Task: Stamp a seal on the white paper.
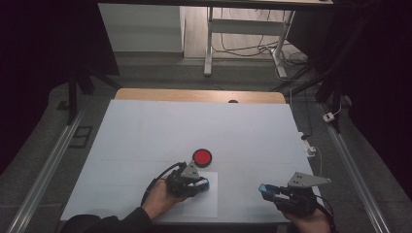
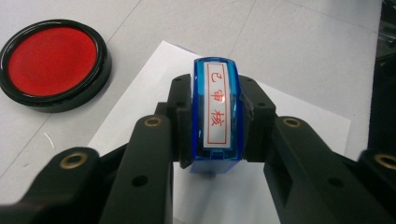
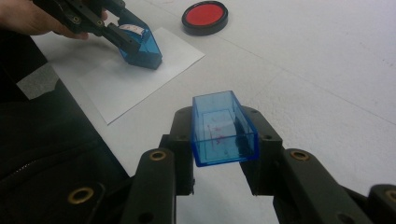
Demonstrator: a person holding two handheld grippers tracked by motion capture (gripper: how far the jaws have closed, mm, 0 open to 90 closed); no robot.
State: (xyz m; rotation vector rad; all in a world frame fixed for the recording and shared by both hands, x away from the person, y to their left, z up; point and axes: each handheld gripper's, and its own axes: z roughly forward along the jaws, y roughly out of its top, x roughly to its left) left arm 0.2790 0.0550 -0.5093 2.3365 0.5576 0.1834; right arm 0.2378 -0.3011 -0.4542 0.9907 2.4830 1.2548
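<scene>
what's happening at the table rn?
A person is stamping. The left hand-held gripper is shut on a blue stamp, its base down on the white paper sheet. The right hand-held gripper holds the stamp's blue cap off to the side. The red ink pad sits open just beyond the sheet.

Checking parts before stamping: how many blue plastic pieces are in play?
2: the blue stamp in the left tongs, on the white paper; the blue stamp cap in the right tongs.

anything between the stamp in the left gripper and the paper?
Nothing visible. The left gripper is shut on the blue stamp, whose base appears to rest on the white paper. The red ink pad sits off to the side, beyond the paper.
</scene>
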